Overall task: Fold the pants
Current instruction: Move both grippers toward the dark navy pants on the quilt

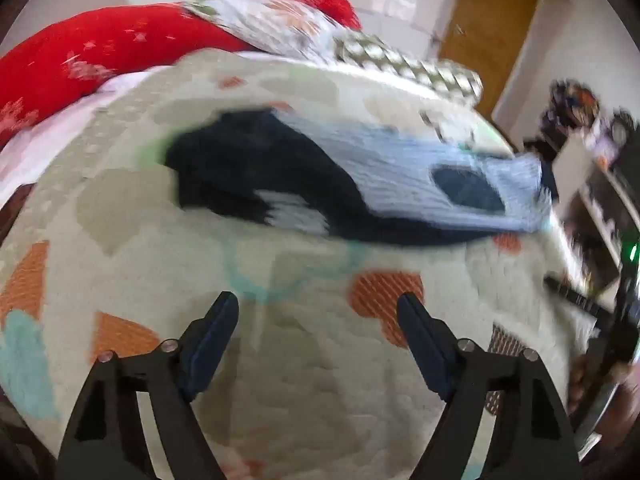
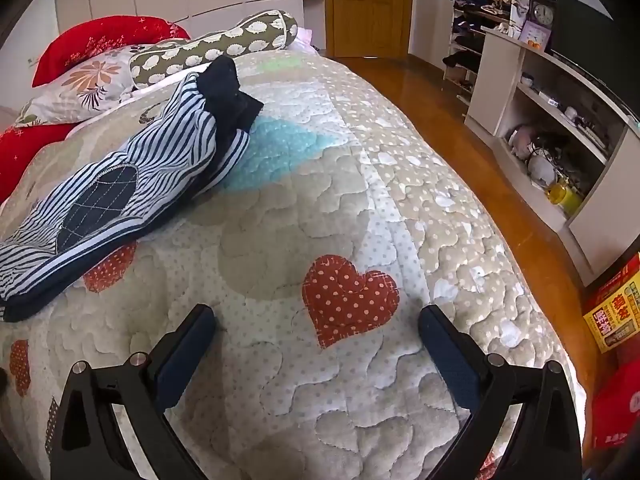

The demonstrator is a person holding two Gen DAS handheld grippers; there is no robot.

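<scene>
One pair of pants [image 2: 120, 184] lies on your quilt [image 2: 360, 168], striped white and navy with a dark patch, well apart from both grippers. In your left view the picture is blurred, so the pants [image 1: 360, 176] show only as dark and pale shapes. Its lower end is cut off at the right view's edge. You hold your left gripper [image 1: 318, 308] and right gripper [image 2: 318, 320] above the quilt, fingers spread wide, grasping nothing. Behind the pants lie two red pillows [image 2: 108, 36].
</scene>
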